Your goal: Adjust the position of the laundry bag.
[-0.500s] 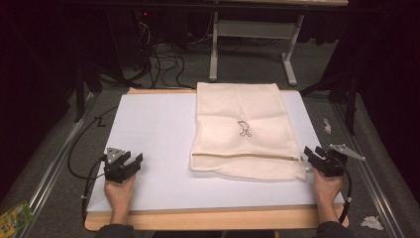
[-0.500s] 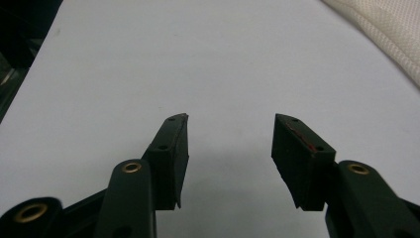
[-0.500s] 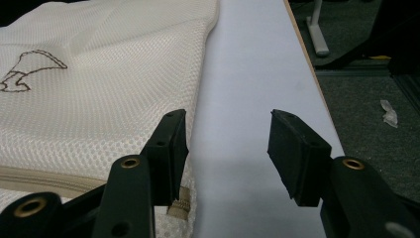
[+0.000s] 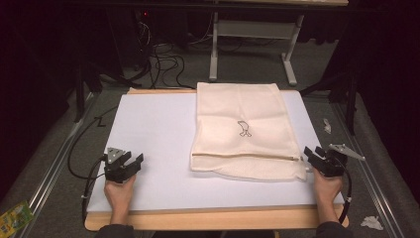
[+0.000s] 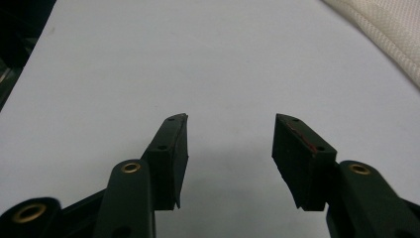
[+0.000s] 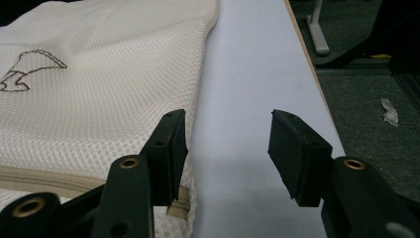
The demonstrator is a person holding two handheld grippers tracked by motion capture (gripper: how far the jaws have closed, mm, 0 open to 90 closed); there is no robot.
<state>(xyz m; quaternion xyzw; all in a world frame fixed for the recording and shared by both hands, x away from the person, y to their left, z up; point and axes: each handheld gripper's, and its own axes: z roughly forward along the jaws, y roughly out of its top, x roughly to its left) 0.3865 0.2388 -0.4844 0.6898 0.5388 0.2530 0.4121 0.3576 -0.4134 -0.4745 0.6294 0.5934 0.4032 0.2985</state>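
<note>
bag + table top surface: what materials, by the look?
Bag: cream woven mesh fabric, matte; the right gripper view shows an open honeycomb weave, a stitched hem and a zipper, probably synthetic. Table top: smooth, matte white sheet, possibly foam board or laminate, over a light wooden board showing at the near edge.

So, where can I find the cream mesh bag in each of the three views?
High view: mesh bag lies right of centre on the white board.
Left gripper view: its edge crosses the top right corner.
Right gripper view: it covers the left half.
Shared landmark: the zipper, by the right gripper.
</note>
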